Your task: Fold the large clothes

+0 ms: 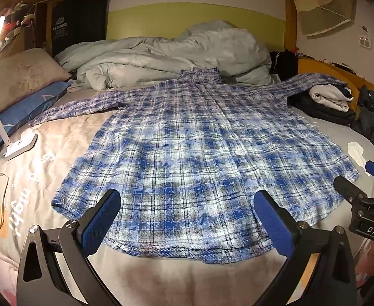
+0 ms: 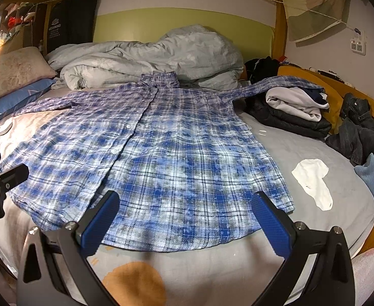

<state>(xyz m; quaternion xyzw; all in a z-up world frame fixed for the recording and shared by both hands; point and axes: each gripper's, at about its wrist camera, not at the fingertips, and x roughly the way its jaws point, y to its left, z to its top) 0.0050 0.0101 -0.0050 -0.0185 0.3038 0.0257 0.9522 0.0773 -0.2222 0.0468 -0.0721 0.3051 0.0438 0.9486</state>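
A large blue-and-white plaid flannel shirt (image 1: pixel 199 153) lies spread flat, front up and buttoned, on a bed covered with a grey sheet (image 2: pixel 301 140), its collar toward the far end and both sleeves stretched out to the sides. No fold looks made yet, so this reads as the very start of folding. The left gripper (image 1: pixel 187 216) and the right gripper (image 2: pixel 184 216) both hover just above the near hem, blue-padded fingers spread wide, holding nothing. The next move probably calls for each gripper to pinch an edge of the shirt, perhaps a side hem or a sleeve, and carry it across toward the middle. The right sleeve drapes over a stack of folded dark and white clothes (image 2: pixel 296 109), so it may need lifting clear first. Behind the collar sits a rumpled pale grey duvet (image 1: pixel 166 53). A white desk lamp (image 1: pixel 18 145) stands on the left of the bed beside a blue pillow (image 1: pixel 26 112); a white sock (image 2: pixel 314 181) lies on the sheet to the right.
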